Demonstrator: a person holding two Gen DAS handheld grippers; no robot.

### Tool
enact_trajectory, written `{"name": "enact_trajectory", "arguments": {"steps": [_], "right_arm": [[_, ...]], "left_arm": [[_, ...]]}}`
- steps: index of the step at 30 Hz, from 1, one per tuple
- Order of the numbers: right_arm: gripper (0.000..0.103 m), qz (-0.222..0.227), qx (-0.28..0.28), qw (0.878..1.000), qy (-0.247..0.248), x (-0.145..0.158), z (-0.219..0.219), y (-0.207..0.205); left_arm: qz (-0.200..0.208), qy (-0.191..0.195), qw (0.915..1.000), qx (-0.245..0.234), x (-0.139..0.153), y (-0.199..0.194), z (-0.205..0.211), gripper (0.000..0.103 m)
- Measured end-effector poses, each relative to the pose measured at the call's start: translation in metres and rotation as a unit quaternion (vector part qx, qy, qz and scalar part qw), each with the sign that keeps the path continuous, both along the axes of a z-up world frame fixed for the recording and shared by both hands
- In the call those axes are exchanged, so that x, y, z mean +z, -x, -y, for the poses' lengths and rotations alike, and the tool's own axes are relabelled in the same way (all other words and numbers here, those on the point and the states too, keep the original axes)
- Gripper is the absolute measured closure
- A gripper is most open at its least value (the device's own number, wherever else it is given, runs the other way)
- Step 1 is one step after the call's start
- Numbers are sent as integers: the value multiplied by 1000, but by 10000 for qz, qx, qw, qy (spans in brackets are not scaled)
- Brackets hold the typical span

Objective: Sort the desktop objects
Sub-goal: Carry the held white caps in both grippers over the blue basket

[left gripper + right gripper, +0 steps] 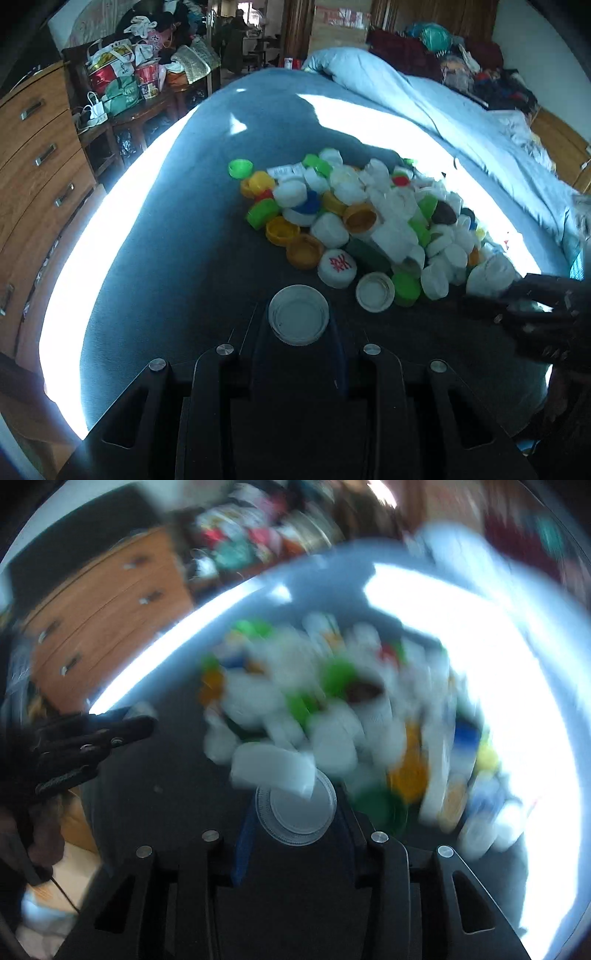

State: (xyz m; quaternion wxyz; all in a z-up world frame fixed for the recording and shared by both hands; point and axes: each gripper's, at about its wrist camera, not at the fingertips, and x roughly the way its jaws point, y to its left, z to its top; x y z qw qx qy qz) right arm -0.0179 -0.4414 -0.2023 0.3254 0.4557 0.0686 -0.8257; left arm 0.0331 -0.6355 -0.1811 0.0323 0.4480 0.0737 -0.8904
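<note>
On the grey bed, the cap pile lies mid-scene; left tongs clench a white cap, right tongs grasp a clear lid, that view blurred

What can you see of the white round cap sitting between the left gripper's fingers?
The white round plastic cap lies open side up, showing a ribbed outer wall, a raised inner ring and a pale, slightly speckled floor. It sits between the fingers of the left gripper, which flank it closely on both sides and appear to hold it, just short of the mixed pile of bottle caps on the blue-grey blanket. No other cap touches it.
</note>
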Motion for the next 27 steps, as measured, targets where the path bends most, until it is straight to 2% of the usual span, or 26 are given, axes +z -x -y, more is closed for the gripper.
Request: {"name": "enact_trajectory", "arguments": {"steps": [3,7,9,10,12,13,14,15,16,19,24,27], "right_arm": [[60,-367,386,9983,221,24,4,-14],[60,-472,394,9975,344,30,4,-14],[60,-476,385,9949,806,37,-5,-17],[60,-569,312,9899,1257,49,-15,-19],[60,-328,280,9710,2350,60,-29,-20],[60,-48,120,9706,2402,48,-33,-8],[60,746,-246,9703,2289,16,-35,14],[60,1196,-519,9608,2447,-1,-42,25],[60,1231,-585,9559,2601,-3,-47,25],[60,970,-170,9632,2500,16,-38,14],[60,1161,-333,9636,2385,12,-39,19],[60,754,-406,9835,1595,22,-44,6]], "left_arm": [[-45,-147,9999,-26,3,-1,-3,77],[-71,-156,9999,7,7,1,-6,77],[-128,-77,9999,36,12,1,-6,77],[-163,-70,9998,36,16,1,-6,77],[-157,-31,9999,-3,19,1,-6,77],[-124,-4,9999,-13,19,3,-6,77],[-80,-16,10000,-19,18,5,-6,77],[-39,6,10000,-13,16,7,-6,77],[-27,47,10000,-15,16,8,-8,77],[-47,14,10000,-61,17,5,-9,77],[91,-54,9999,-20,9,10,-12,77],[-17,-168,9997,-174,18,6,-21,77]]}}
